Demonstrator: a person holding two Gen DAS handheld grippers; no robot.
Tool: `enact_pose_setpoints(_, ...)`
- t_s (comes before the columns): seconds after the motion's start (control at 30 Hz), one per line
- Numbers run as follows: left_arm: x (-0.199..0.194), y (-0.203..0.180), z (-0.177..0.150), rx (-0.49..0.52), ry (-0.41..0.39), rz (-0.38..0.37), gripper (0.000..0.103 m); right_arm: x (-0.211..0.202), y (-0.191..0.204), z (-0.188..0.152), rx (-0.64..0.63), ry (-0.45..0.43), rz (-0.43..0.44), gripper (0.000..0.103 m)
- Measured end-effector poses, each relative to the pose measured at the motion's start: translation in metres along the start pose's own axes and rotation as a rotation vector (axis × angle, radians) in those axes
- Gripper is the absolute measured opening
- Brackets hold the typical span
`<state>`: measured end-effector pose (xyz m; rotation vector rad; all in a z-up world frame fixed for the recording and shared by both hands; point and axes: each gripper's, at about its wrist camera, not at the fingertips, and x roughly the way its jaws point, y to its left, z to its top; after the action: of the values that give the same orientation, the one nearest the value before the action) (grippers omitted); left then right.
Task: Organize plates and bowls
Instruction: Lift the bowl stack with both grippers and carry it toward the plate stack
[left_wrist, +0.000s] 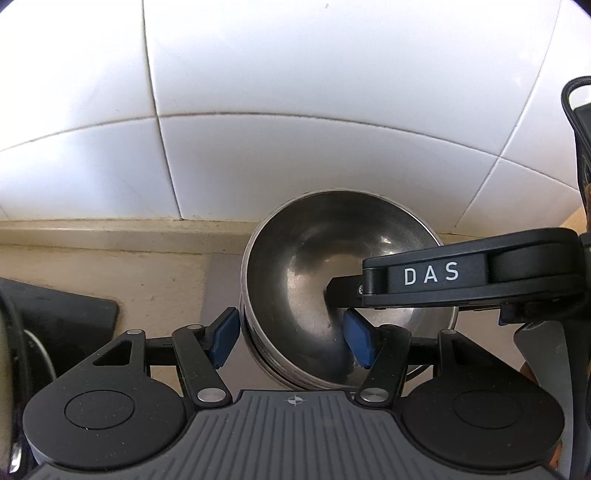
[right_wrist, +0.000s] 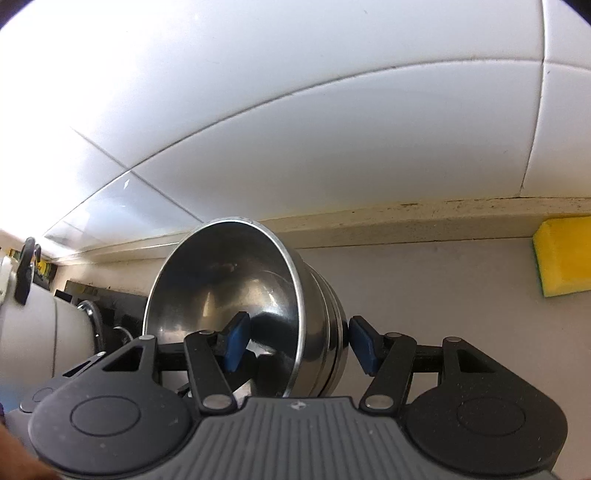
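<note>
1. Your task's thing is a stack of nested steel bowls (left_wrist: 332, 273), held between both grippers above the beige worktop (left_wrist: 110, 273), close to the white tiled wall (left_wrist: 295, 92).
2. Your left gripper (left_wrist: 291, 338) straddles the near wall of the stack: one blue finger pad sits outside against the rims, the other inside the top bowl. The fingers are at a middling width on that wall; the inner pad looks in contact, though the exact press is hard to read.
3. Your right gripper (right_wrist: 299, 341) does the same on the opposite side, one pad inside and one on the outer walls, pinching the layered rims at a middling width.
4. Handling, as a judgement: thin polished steel is stiff and not fragile, but slick. Nested bowls can slide against each other, so a pinch that catches only the top bowl could leave the lower ones behind. Grip across all the rims, as you are now.
5. Several bowls together will likely feel moderately heavy, so keep both hands level with each other.
6. Orientation: the stack is tilted, its opening facing up and towards the left camera. A round bowl has no long axis; the stacking axis leans off vertical.
7. A yellow sponge (right_wrist: 563, 254) lies by the wall, well clear.
</note>
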<state>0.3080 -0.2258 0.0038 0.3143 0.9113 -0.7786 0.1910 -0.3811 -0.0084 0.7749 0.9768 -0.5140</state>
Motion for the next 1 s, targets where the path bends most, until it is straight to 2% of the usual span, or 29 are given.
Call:
enact_pose_setpoints(0.37,-0.046,-0.012,-0.017,0.029,-0.05,0.038,0.061,-0.037,0.021,-0.021,-0.048,-0.031,0.008,0.039)
enact_pose_setpoints(0.57,-0.056,-0.017,-0.03,0.029,-0.044,0.049,0.061,-0.045,0.03,-0.036,-0.067,-0.028,0.005,0.039)
enact_pose_setpoints(1.0,-0.053,-0.02,-0.081,0.03,0.083,0.058,0.064,-0.015,0.036,-0.081,-0.098,0.097,-0.039,0.039)
